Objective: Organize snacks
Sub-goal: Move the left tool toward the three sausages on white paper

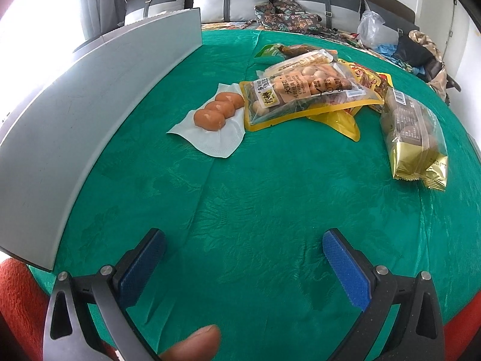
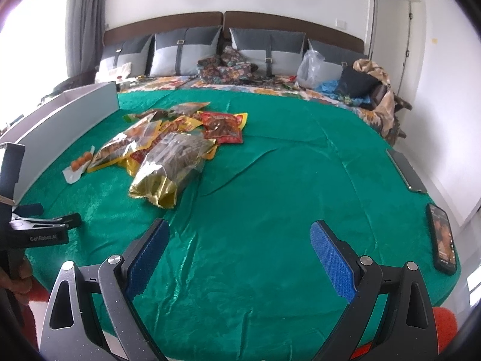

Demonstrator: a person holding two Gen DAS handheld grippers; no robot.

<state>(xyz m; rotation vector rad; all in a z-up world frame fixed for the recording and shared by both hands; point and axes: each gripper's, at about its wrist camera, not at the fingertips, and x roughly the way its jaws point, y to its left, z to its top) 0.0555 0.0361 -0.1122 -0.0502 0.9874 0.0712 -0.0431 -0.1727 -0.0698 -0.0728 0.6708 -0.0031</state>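
A pile of snack packets (image 1: 312, 90) lies on the green cloth (image 1: 240, 195), also in the right wrist view (image 2: 168, 138). A gold packet (image 1: 415, 138) lies apart at the right, nearest in the right wrist view (image 2: 168, 174). A red packet (image 2: 224, 126) lies at the pile's far side. A strip of three orange snacks (image 1: 218, 109) rests on a white tissue (image 1: 210, 138). A grey box (image 1: 75, 126) stands at the left. My left gripper (image 1: 243, 240) is open and empty, well short of the snacks. My right gripper (image 2: 240, 228) is open and empty, right of the pile.
A phone (image 2: 442, 240) and a flat grey device (image 2: 405, 168) lie at the cloth's right edge. Behind the cloth are pillows (image 2: 186, 51), a plastic bag (image 2: 309, 69) and heaped clothes (image 2: 372, 87). The left gripper's body (image 2: 39, 228) shows at the left in the right wrist view.
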